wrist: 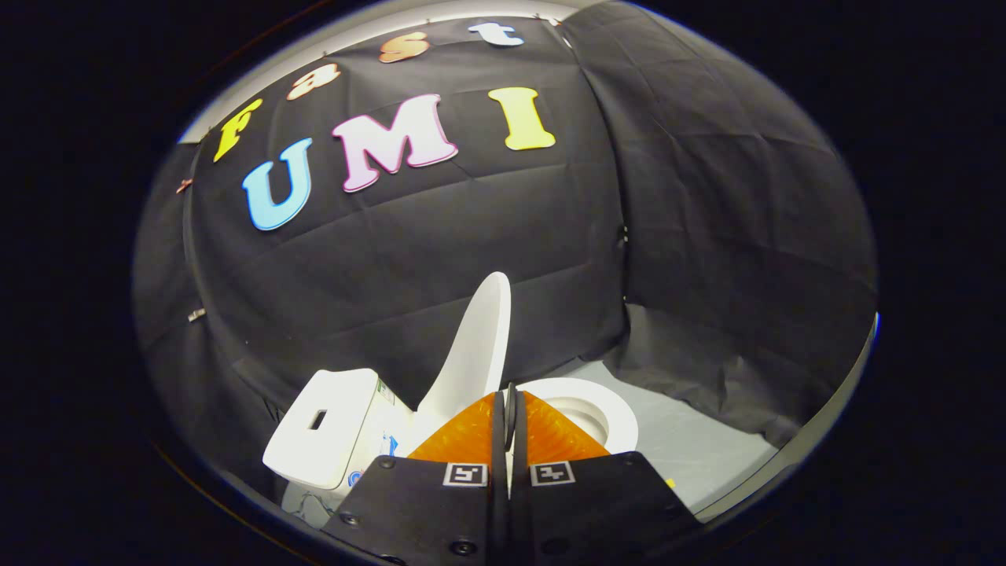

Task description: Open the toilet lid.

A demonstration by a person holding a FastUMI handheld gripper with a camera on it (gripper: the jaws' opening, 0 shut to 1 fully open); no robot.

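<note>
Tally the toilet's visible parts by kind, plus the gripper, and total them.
Raised toilet lid: 1
Toilet seat ring over the bowl: 1
Toilet tank: 1
Gripper, fingers closed together with nothing between them, just ahead of the seat: 1
Total: 4

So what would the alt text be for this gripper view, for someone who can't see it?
A white toilet lid stands raised and tilted just beyond the gripper, whose two fingers are closed together with nothing between them. The open seat ring lies to one side of the fingers, the tank to the other.

Lid (477,346) raised upright just beyond closed tool (509,409), tank (330,424) left, seat (601,413) right, floor (692,440) apparently beneath
</note>
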